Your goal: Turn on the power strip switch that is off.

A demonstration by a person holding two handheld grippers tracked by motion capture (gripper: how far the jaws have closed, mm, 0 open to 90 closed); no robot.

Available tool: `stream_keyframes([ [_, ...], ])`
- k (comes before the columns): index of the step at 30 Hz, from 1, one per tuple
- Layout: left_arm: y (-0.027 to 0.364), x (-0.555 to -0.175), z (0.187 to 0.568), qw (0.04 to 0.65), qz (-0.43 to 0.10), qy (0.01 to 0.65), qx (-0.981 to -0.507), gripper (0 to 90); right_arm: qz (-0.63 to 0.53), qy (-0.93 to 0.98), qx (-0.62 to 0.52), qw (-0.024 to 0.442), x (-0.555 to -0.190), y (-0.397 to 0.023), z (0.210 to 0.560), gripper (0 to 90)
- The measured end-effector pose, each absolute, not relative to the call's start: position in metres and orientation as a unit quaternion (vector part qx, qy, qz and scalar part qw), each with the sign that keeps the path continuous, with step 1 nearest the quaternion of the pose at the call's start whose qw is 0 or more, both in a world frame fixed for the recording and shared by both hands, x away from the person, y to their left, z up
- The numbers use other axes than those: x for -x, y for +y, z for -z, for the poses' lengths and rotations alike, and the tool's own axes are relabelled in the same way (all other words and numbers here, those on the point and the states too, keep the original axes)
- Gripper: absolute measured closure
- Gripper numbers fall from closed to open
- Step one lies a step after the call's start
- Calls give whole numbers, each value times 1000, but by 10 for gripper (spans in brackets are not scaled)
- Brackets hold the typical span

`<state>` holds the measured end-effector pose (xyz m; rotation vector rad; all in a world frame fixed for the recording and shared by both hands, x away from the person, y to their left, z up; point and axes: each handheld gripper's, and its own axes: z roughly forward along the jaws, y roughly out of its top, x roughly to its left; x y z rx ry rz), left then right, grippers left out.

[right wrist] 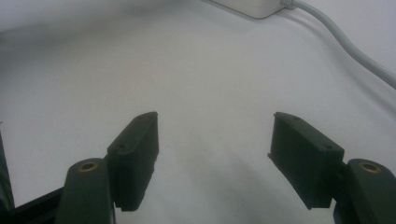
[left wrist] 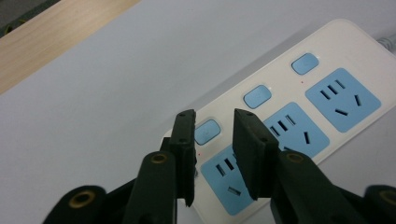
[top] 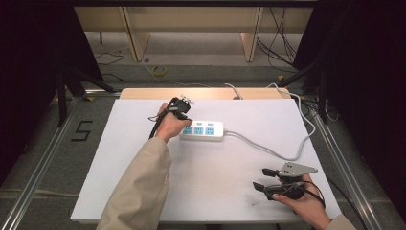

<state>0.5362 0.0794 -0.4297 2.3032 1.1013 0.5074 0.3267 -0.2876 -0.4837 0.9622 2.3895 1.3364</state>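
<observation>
Power strip [top: 202, 130]: white, three blue sockets, each with a blue switch beside it. It lies flat on the white table cover [top: 143, 191], a little behind the middle and towards the left. In the left gripper view [left wrist: 299, 107] its near end is masked by the jaws and its far end runs out of the picture. In the right gripper view just one corner [right wrist: 243, 7] shows at the top edge.

Cable [top: 277, 151]: grey-white, leaves the strip's right end, loops across the cover and goes over the back right edge; where it ends cannot be made out among the floor leads.

Left gripper [top: 184, 116]: held at the strip's left end, largely covered by the hand [top: 170, 125] from above. Its own view [left wrist: 214, 140] shows the jaws a modest gap apart, poised over the nearest switch [left wrist: 207, 131] and first socket, with nothing clamped; contact with the strip cannot be judged.

Right gripper [top: 260, 178]: near the front right corner, well apart from the strip, in the right hand [top: 306, 201]. Jaws wide apart [right wrist: 215, 144], only bare cover between them.

Wooden tabletop [top: 143, 93]: a strip visible behind the cover; the rest is covered.
</observation>
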Motion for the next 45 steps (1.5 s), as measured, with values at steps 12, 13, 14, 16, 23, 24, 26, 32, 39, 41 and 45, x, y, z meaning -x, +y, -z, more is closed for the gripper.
stream_keyframes([
  [12,98,-506,428,277,-177,420,-846,456,-456,817,-331,120,-328,-288,484,332],
  [13,99,-502,428,280,-175,419,-846,439,-456,817,-331,121,-328,-288,484,332],
  [14,100,-499,429,286,-173,421,-843,426,-456,817,-331,121,-328,-288,484,332],
  [16,103,-492,428,289,-171,417,-845,403,-457,817,-331,121,-328,-288,484,332],
  [23,113,-467,432,301,-180,404,-845,339,-455,818,-332,122,-329,-288,484,332],
  [24,114,-464,433,300,-181,401,-846,336,-455,818,-332,122,-329,-288,484,332],
  [26,118,-456,435,306,-183,396,-846,331,-455,817,-332,121,-329,-288,484,331],
  [32,125,-434,444,324,-190,378,-846,293,-455,816,-335,121,-330,-288,484,330],
  [39,128,-410,454,354,-195,361,-841,267,-453,817,-335,121,-331,-289,484,328],
  [41,129,-404,456,359,-196,357,-840,261,-453,817,-336,120,-331,-289,484,327],
  [45,134,-395,460,360,-197,357,-839,253,-452,817,-336,120,-331,-289,484,327],
])
